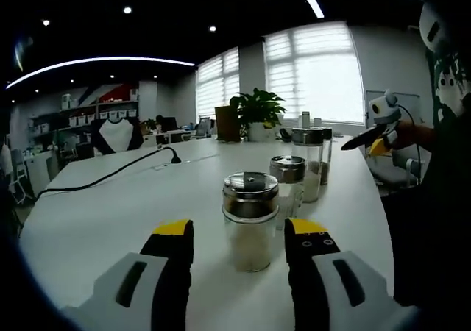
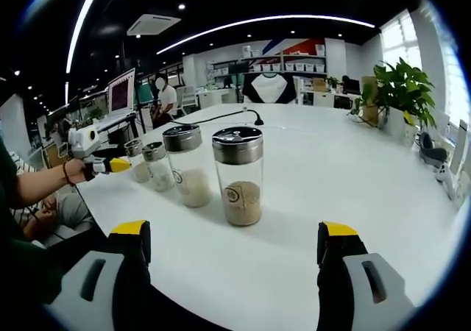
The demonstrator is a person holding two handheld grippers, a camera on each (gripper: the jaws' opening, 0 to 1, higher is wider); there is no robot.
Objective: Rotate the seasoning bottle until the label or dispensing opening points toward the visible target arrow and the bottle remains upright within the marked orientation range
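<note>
Left gripper (image 1: 239,235): nearest in the left gripper view, its two yellow-tipped black jaws stand apart, one on each side of the closest bottle, with gaps showing on both sides.
Nearest shaker bottle (image 1: 250,221): upright on the white table (image 1: 110,213), between the left jaw tips, glass body holding a pale powder, steel cap with holes on top.
Row behind it: a second shaker (image 1: 288,182) stands just behind, then a taller jar (image 1: 307,162) with white contents and a dark-filled one (image 1: 326,154) partly hidden behind that.
Right gripper (image 2: 234,239): jaws wide apart, closed on nothing; the table surface lies between them.
Tall seasoning bottle (image 2: 239,175): upright in the right gripper view, beyond the right jaw tips and apart from them, brown granules in the lower part, a small round label facing the camera.
Neighbours: a jar with white contents (image 2: 185,165) just beside it, then two smaller shakers (image 2: 156,166) running toward the table edge.
Other gripper: the left one enters the right gripper view (image 2: 110,165) at the far end of the row, a person's hand (image 2: 70,173) behind it; the right one shows far right in the left gripper view (image 1: 368,136).
Surroundings: black cable (image 1: 110,173) across the table, potted plant (image 1: 256,114) by the blinds.
Hard to make out: target arrow and orientation marks cannot be found; the nearest shaker's opening direction is unclear.
</note>
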